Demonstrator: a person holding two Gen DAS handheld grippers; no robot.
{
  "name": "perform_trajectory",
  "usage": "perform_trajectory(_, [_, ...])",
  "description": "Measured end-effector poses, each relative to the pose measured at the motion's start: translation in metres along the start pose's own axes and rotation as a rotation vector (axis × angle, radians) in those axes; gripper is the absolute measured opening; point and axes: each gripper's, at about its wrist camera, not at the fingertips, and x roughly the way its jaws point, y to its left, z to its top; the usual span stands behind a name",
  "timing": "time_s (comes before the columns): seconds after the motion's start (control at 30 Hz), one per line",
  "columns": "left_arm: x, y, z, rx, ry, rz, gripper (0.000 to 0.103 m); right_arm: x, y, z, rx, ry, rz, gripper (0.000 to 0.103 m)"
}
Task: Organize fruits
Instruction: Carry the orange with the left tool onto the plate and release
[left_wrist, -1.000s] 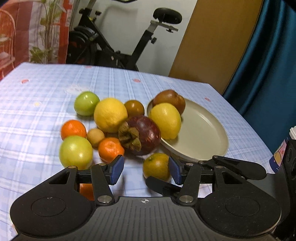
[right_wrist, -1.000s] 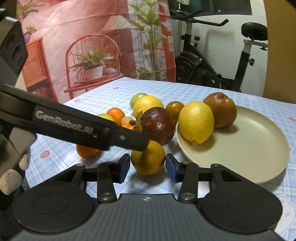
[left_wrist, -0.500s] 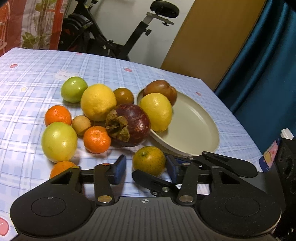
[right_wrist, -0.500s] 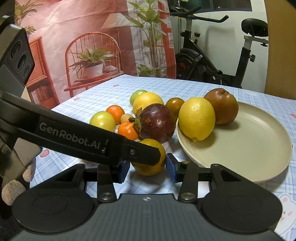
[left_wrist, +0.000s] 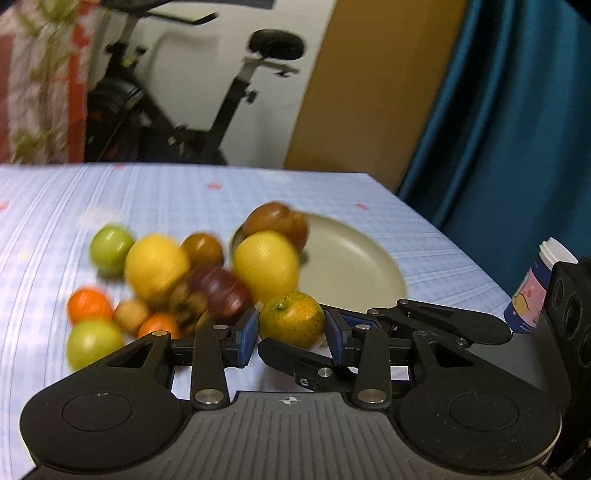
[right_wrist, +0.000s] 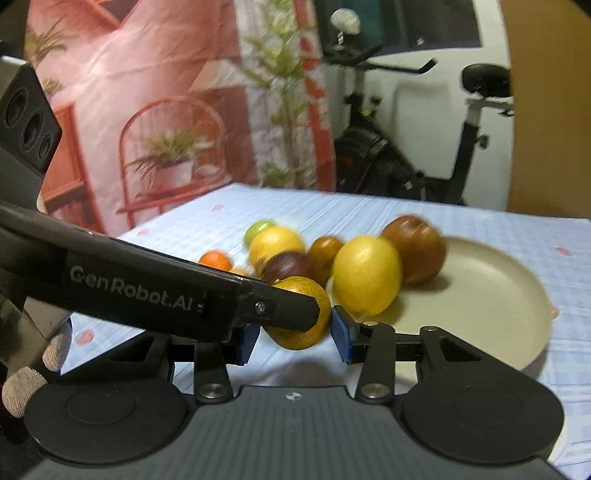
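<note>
With the left gripper (left_wrist: 291, 334) clamped on the green-tinged orange (left_wrist: 291, 323), lift it clear of the right gripper's (right_wrist: 291, 338) parted jaws toward the plate (left_wrist: 354, 273).

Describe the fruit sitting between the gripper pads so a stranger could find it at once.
Start at the beige plate on the blue checked tablecloth. Just off its near rim, in front of the fruit pile, sits the yellow-green citrus, between the left gripper pads. It is mottled green and yellow, unlike the plain lemons and bright tangerines behind.

Two lemons (left_wrist: 157, 267), two green fruits (left_wrist: 110, 245), one plate (left_wrist: 351, 266).
</note>
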Motion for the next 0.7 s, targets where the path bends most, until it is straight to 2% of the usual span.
perform_trajectory(0.2, [0.026, -0.011, 0.015, 0.026, 0.013, -0.026, 0.042, -0.003, -0.022, 0.007, 0.087, -0.027, -0.060, 0.045])
perform_trajectory(0.43, [0.050, -0.013, 0.017, 0.021, 0.045, -0.025, 0.043, 0.010, -0.037, 0.009, 0.110, 0.001, -0.098, 0.045])
perform_trajectory(0.7, [0.061, -0.014, 0.017, 0.023, 0.068, -0.008, 0.046, 0.015, -0.037, 0.006, 0.116, 0.017, -0.112, 0.045])
